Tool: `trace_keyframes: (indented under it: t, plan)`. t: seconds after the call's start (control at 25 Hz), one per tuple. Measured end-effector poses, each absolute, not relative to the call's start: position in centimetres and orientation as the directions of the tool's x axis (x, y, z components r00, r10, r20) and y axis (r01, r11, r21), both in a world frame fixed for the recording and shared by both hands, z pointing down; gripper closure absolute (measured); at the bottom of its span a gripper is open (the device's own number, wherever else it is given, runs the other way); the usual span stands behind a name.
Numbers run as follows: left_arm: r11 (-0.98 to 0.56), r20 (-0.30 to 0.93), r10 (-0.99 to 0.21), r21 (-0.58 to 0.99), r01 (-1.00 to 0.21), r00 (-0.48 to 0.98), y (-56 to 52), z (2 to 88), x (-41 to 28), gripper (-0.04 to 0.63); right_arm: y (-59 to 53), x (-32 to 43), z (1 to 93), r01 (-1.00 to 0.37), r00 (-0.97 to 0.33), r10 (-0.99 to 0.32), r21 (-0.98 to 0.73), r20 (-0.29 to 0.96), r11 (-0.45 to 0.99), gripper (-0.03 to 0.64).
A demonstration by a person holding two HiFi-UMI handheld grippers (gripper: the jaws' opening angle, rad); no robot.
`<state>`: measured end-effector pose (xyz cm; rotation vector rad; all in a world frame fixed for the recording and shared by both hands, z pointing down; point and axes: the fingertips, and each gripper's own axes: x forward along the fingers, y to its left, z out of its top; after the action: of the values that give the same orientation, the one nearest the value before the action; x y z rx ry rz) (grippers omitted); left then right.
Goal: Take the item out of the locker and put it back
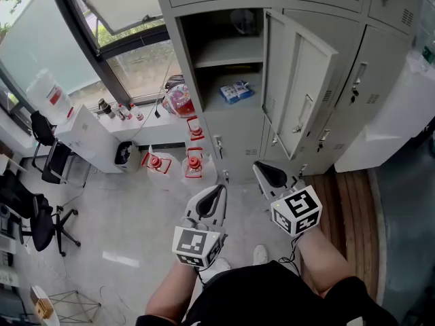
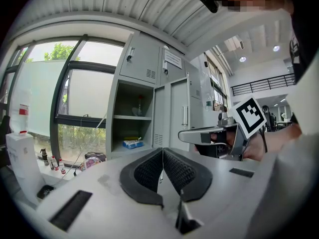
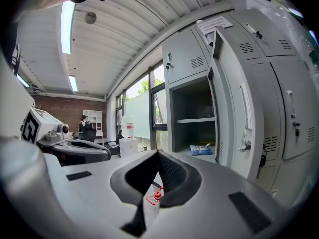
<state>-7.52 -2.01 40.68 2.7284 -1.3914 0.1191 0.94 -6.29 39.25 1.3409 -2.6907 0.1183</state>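
The grey locker (image 1: 204, 43) stands open, its door (image 1: 299, 80) swung out to the right. A blue-and-white packet (image 1: 236, 91) lies on the lower shelf; it also shows as the packet (image 2: 132, 143) in the left gripper view and the packet (image 3: 201, 150) in the right gripper view. A dim glassy object (image 1: 243, 20) sits on the upper shelf. My left gripper (image 1: 217, 189) and right gripper (image 1: 261, 168) hang side by side over the floor, well short of the locker. Both are shut and empty: the left gripper (image 2: 162, 151) and the right gripper (image 3: 158, 155) show their pads touching.
Two water jugs with red caps (image 1: 196, 163) (image 1: 158, 163) stand on the floor below the locker. A white cabinet (image 1: 95, 138) and a window sill with small bottles (image 1: 119, 111) are to the left, with office chairs (image 1: 41, 223) beyond. More closed lockers (image 1: 380, 66) continue right.
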Motion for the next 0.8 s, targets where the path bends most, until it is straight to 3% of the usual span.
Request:
trace_keyframes:
  t: [0.8]
  plan:
    - [-0.509, 0.092, -0.857, -0.009, -0.861, 0.506, -5.7, 39.8, -2.9, 0.577, -8.8, 4.5, 39.0, -0.733, -0.672, -0.726, 0.004, 0.144, 0.68, 0.566]
